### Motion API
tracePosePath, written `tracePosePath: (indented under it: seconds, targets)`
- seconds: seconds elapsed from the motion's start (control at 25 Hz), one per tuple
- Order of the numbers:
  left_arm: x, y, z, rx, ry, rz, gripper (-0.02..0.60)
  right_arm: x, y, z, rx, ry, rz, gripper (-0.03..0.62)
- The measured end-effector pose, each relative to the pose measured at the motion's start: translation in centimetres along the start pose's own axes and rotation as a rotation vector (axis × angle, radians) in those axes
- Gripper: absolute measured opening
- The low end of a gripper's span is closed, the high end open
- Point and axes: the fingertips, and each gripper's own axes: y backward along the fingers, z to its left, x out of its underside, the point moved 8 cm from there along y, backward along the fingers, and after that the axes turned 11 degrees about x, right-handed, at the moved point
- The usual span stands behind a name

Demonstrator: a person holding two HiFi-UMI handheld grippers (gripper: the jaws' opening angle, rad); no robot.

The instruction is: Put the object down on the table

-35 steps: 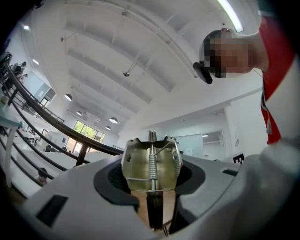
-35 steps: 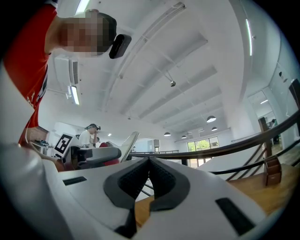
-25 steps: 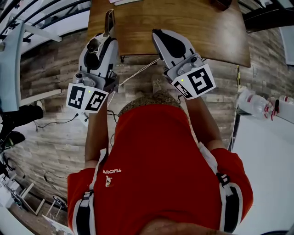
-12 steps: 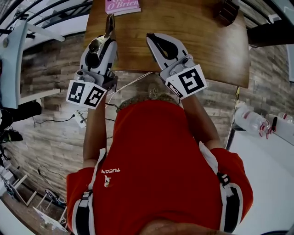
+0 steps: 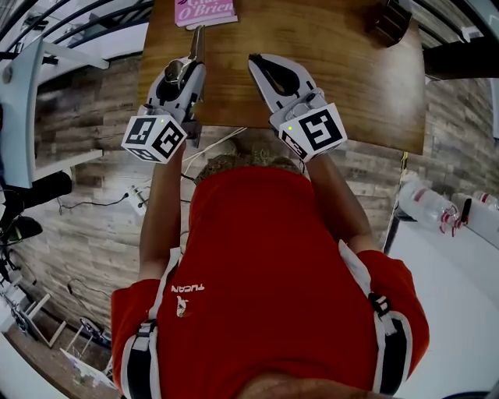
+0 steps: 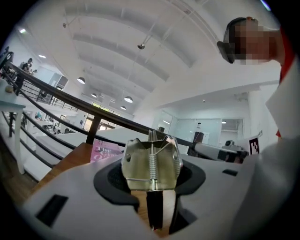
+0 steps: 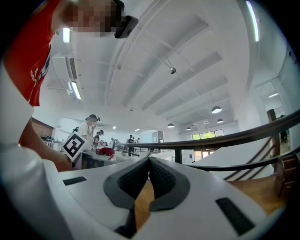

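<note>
My left gripper [image 5: 190, 68] is shut on a metal spring clip [image 5: 196, 44], whose thin end sticks out past the jaws over the near left part of the wooden table [image 5: 343, 62]. In the left gripper view the clip [image 6: 140, 161] fills the gap between the pads, with its coil spring upright and its dark handles lower down in my left gripper [image 6: 152, 172]. My right gripper [image 5: 256, 59] hovers beside it over the table's near edge. Its jaws meet at the tips with nothing between them, as the right gripper [image 7: 149, 162] view shows.
A pink book [image 5: 204, 12] lies at the table's far left, just beyond the clip. A dark object [image 5: 390, 22] sits at the far right corner. Plastic bottles [image 5: 429, 206] stand on a white surface at the right. Black railings run behind the table.
Both grippers have moved forward over the table's near edge. The left one, still holding the clip, has shifted right and toward the pink book; the right one has drifted slightly left.
</note>
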Motion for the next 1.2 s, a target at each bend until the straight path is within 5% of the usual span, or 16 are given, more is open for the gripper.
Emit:
tracePosePath:
  seconds: [0.64,1.2]
  targets:
    - [6.5,-5.6,7.5,-0.023,0.124,0.402,0.193,2.5,-3.8,-1.2,0.05,0.013,0.098,0.025]
    - [10.1,-8.7,10.4,-0.085,0.195,0.65,0.195,3.6,-4.4,-2.2,0.077,0.018,0.153,0.025]
